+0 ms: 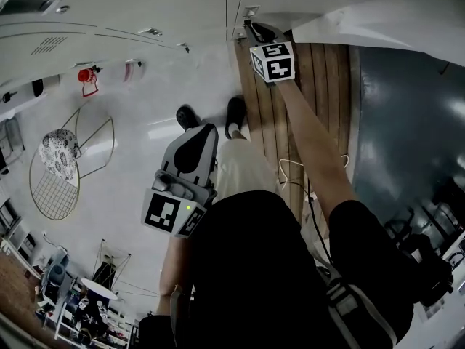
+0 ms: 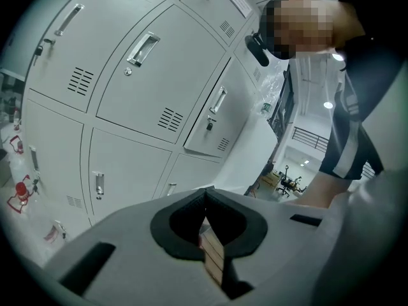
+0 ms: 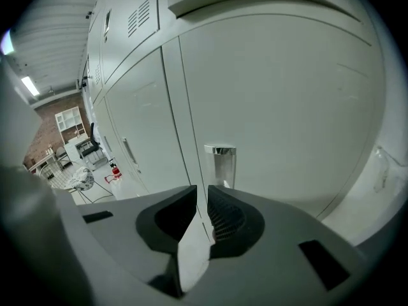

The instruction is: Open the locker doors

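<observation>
Grey-white lockers (image 1: 145, 20) run along the top of the head view. My right gripper (image 1: 252, 27) reaches out to them on an outstretched arm, its marker cube (image 1: 272, 61) just behind. In the right gripper view its jaws (image 3: 207, 195) stand a narrow slit apart with nothing between them, right below a chrome handle (image 3: 220, 164) on a closed locker door (image 3: 280, 101). My left gripper (image 1: 205, 129) hangs back near the body, away from the lockers. Its jaws (image 2: 204, 199) are shut and empty, facing several closed doors (image 2: 146, 81) and one door that stands ajar (image 2: 220, 116).
A wide white open door (image 1: 378, 20) juts out at the upper right above a wooden floor strip (image 1: 327, 93). A red fire extinguisher (image 1: 87, 78) stands by the lockers. A wire-frame stand (image 1: 62, 169) sits on the left. The person's shoes (image 1: 236, 115) are below the right gripper.
</observation>
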